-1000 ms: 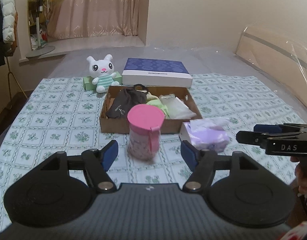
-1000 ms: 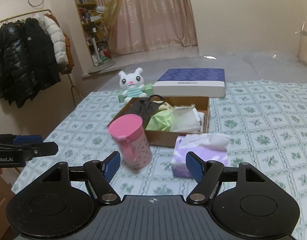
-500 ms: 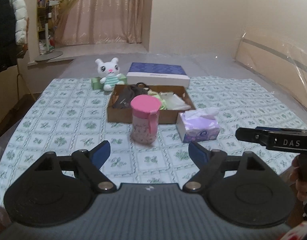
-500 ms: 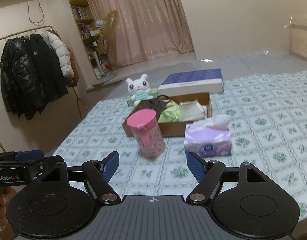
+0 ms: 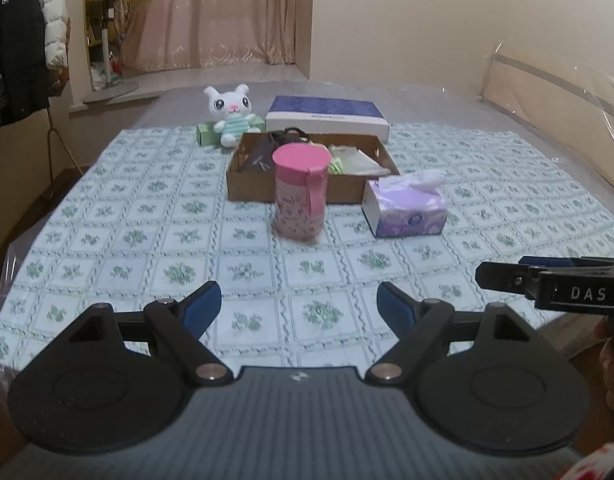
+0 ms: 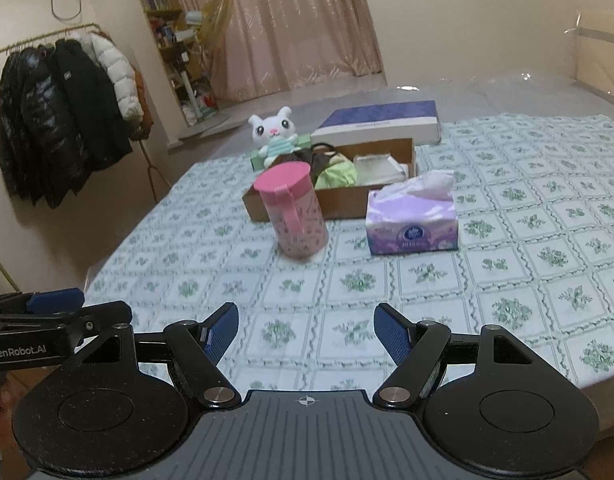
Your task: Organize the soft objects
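A brown cardboard box at mid-table holds a dark cloth pouch, a green cloth and a pale folded cloth. A white plush rabbit sits behind it on the left. A purple tissue pack lies right of the box. My left gripper and right gripper are both open and empty, held over the near table edge, well short of all objects.
A pink lidded jug stands in front of the box. A blue-and-white flat box and a small green box lie behind. The table has a green-patterned cloth. Coats hang at left.
Both grippers have pulled back from the objects toward the near table edge, still open. The jug, box and tissue pack look farther away and have not moved.
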Action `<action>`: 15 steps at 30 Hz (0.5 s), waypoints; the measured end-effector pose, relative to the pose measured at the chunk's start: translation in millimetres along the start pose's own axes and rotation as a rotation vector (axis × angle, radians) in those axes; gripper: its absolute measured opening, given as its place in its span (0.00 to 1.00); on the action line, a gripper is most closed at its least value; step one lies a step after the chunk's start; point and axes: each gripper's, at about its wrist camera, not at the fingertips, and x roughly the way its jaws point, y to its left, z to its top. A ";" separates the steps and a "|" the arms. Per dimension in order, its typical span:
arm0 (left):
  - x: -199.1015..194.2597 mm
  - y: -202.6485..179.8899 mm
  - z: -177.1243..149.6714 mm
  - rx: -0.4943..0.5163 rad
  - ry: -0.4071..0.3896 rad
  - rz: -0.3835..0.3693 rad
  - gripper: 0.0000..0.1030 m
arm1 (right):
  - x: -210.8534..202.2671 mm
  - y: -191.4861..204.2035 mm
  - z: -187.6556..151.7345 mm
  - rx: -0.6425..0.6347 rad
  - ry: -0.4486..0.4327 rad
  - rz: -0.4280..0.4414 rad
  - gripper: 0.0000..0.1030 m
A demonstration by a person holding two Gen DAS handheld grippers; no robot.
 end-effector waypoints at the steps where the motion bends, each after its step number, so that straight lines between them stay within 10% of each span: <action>1: 0.1 -1.1 -3.0 -0.002 0.006 0.001 0.81 | -0.1 0.1 -2.1 -0.003 0.004 -0.004 0.72; 15: 0.7 -6.1 -23.1 -0.011 0.050 0.014 0.81 | 1.3 -2.2 -23.4 -0.029 0.037 -0.029 0.72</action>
